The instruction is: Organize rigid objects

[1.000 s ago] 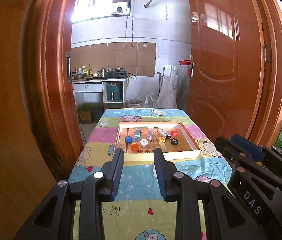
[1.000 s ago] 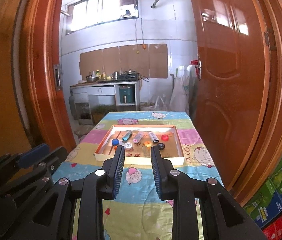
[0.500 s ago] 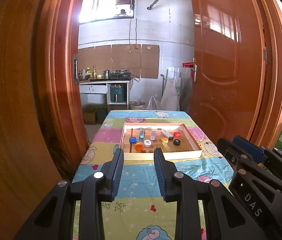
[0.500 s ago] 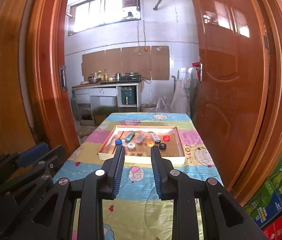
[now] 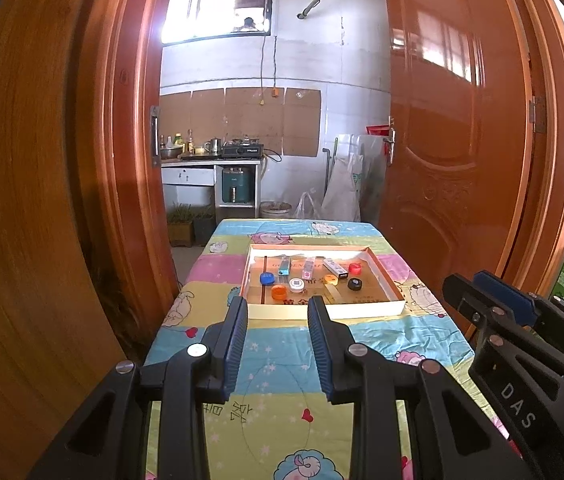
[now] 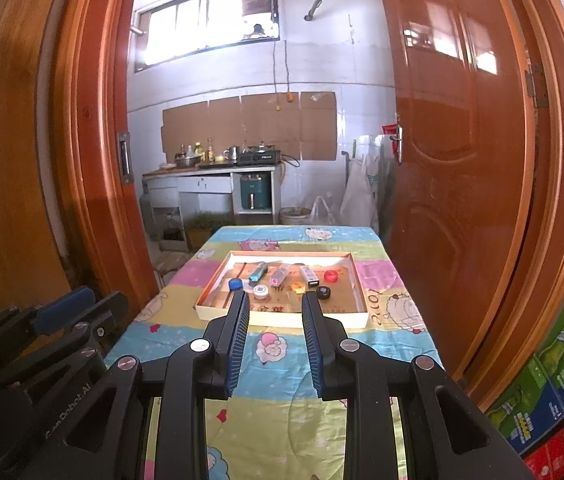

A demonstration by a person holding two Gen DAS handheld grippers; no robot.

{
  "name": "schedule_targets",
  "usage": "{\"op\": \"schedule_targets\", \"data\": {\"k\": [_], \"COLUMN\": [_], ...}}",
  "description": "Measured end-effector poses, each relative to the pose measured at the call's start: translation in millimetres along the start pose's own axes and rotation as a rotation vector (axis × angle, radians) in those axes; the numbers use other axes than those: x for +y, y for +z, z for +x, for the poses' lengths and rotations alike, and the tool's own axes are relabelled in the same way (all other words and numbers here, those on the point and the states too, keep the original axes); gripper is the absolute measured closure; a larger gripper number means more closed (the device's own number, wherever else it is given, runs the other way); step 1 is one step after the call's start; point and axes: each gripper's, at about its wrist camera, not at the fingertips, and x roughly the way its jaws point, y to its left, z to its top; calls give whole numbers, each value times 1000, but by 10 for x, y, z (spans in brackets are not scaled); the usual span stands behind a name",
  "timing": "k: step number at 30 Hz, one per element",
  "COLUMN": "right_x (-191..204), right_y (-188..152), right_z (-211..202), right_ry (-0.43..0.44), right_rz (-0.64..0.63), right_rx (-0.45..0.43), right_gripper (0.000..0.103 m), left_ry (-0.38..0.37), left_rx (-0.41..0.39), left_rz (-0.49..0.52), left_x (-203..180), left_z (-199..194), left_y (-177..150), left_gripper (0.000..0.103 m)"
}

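Observation:
A shallow cardboard tray point(image 5: 365, 310) point(image 6: 282, 318) lies on a table with a cartoon-print cloth point(image 5: 282, 360) point(image 6: 282, 360). In it lie several small items: a blue cap point(image 5: 266, 278), an orange cap point(image 5: 278, 291), a white cap point(image 5: 296, 284), a black cap point(image 5: 355, 284), a red cap point(image 5: 355, 268) and three lighter-like sticks point(image 5: 285, 266). My left gripper point(image 5: 278, 308) is open and empty, well short of the tray. My right gripper point(image 6: 274, 300) is open and empty too, above the near half of the table.
Orange wooden doors stand close on both sides: the left door point(image 5: 42, 200) and the open right door point(image 5: 461, 160). Beyond the table is a kitchen counter point(image 5: 210, 160) with pots. Coloured boxes point(image 6: 553, 380) stand at the right.
Both grippers have pulled back a little and risen; the tray looks slightly smaller and more of the doors and the window shows. Both stay open.

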Motion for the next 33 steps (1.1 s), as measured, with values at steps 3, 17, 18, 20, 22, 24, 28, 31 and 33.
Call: {"op": "schedule_targets", "data": {"k": [3,17,18,20,22,24,28,31,33], "right_x": [1,-18,-19,-21,-22,-16,-14,-11,-11], "right_y": [-7,6,6,10,9,16,16,14,13], "right_z": [-15,15,14,18,18,22,22,23,12], "right_ry": [0,-3,-4,-3,-2,-2,-4,-2,-1], "right_rz": [2,11,10,10,9,10,11,12,10], "right_rx": [-3,2,2,1,1,-1,-1,2,1], "right_gripper": [75,75,75,75,75,75,75,75,75], "left_ry": [-1,-2,-2,-2,-2,-1,-1,-1,0], "left_rx": [0,5,4,6,6,4,3,8,8], "left_rz": [2,11,11,11,13,13,11,13,15], "left_x": [2,-3,0,-1,4,-1,3,-2,-5], "left_z": [-2,5,0,3,-7,-9,-15,-13,-19], "left_y": [0,-5,-5,-6,-10,-6,-11,-5,-2], "left_gripper": [72,72,72,72,72,72,72,72,72]}}
